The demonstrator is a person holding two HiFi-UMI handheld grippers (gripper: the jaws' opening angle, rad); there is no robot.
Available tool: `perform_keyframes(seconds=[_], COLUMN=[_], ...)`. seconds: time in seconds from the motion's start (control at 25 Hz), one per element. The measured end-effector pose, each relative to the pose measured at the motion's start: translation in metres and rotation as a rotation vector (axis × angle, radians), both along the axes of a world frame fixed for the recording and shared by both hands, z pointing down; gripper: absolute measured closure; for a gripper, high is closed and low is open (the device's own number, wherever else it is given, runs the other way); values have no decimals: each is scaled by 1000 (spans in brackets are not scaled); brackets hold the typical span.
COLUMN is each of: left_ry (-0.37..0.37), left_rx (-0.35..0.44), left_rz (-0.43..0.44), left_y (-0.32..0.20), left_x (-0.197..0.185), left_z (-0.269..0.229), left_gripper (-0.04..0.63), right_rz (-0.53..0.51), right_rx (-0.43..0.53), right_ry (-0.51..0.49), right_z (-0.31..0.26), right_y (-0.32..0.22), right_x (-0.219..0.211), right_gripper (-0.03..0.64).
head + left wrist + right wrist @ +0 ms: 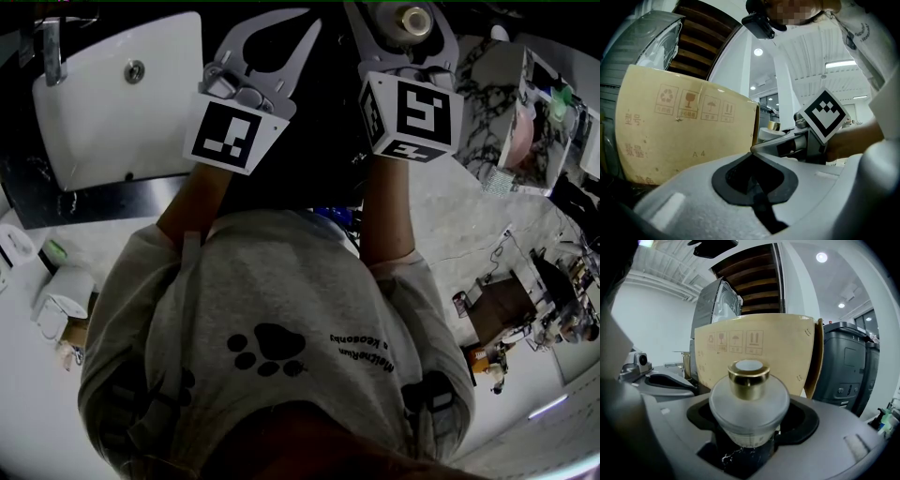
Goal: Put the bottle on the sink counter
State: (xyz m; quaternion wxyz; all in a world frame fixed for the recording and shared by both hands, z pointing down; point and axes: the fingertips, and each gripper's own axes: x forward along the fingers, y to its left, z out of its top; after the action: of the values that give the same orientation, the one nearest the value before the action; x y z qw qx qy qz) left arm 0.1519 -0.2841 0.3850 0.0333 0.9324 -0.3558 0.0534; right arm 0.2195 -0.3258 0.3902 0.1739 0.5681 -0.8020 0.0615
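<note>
The bottle point(749, 401) has a frosted white body and a gold cap. It stands upright between the jaws of my right gripper point(750, 427), which is shut on its body. In the head view the bottle's cap point(413, 21) shows at the top, above the right gripper's marker cube point(412, 117). My left gripper point(751, 152) is shut, its tips meeting with nothing between them. It is held up just left of the right gripper point(801, 143). The white sink point(122, 94) and its dark counter point(94, 202) lie at the upper left of the head view.
A large cardboard box point(754, 348) stands right ahead of both grippers, with a grey bin point(843, 362) to its right. The person's grey shirt point(272, 347) fills the lower head view. Marbled shelving with small items point(525, 112) is at the right, and white containers point(61, 295) at the left.
</note>
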Motion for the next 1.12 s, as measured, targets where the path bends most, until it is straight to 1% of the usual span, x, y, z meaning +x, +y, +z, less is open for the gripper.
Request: perform_keyframes(seconds=[0.32,0.64,1.12], left_ry=[-9,-17,-24], left_rx=[-17,-31,-54], left_rz=[-12,-21,-25], left_y=[-14,-25,-35], left_x=[4,6,10], left_z=[13,25,37], left_gripper=[597,597,597], right_rz=[-3,-28,-45], right_rx=[-15,-43,-112], right_ry=[13,15,23], right_z=[16,35,70], right_y=[-25,-49,-69], right_x=[5,0,-4], right_gripper=[281,281,281])
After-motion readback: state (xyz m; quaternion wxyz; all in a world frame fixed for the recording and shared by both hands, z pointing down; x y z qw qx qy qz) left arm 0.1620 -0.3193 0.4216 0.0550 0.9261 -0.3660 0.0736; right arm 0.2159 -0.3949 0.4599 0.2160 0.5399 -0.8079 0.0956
